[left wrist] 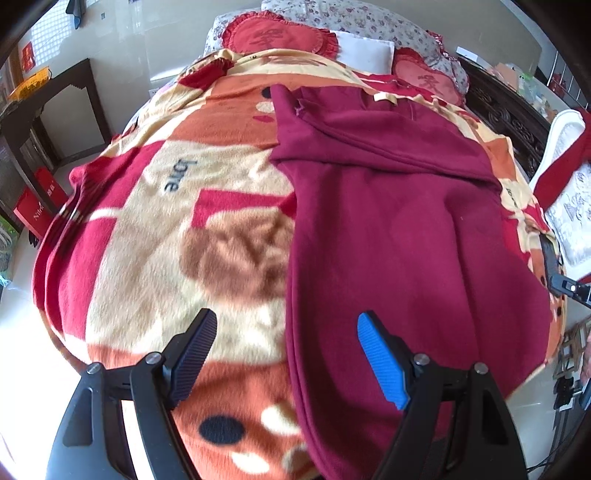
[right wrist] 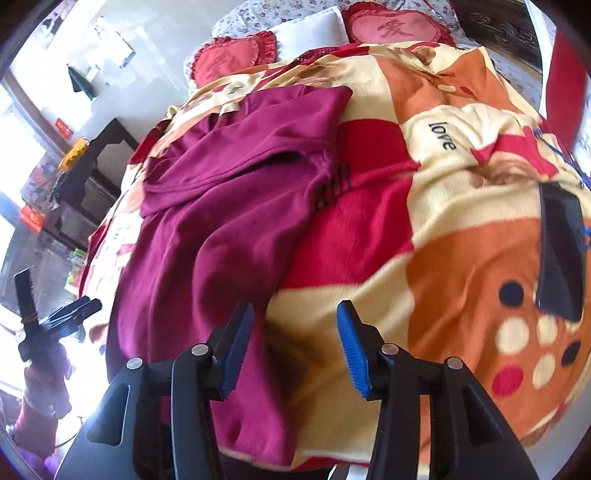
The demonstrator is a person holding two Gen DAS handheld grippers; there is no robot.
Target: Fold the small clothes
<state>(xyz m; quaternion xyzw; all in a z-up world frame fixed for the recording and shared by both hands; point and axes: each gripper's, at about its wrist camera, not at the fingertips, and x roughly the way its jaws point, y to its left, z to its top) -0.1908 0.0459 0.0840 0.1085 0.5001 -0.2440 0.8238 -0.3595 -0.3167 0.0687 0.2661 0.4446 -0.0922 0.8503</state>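
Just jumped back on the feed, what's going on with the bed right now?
A dark red fleece garment lies spread on the patterned fleece blanket, its top part already folded over. The left gripper and right gripper both hover open near its lower edges, holding nothing.

A home bedroom: ahead of the hand-held gripper lies a bed (left wrist: 110, 236) under a fleece blanket (left wrist: 155, 221), with red heart-shaped cushions (left wrist: 277, 37) and a floral pillow (left wrist: 369, 18) at its far end, and a dark wooden side table (left wrist: 48, 107) off left.
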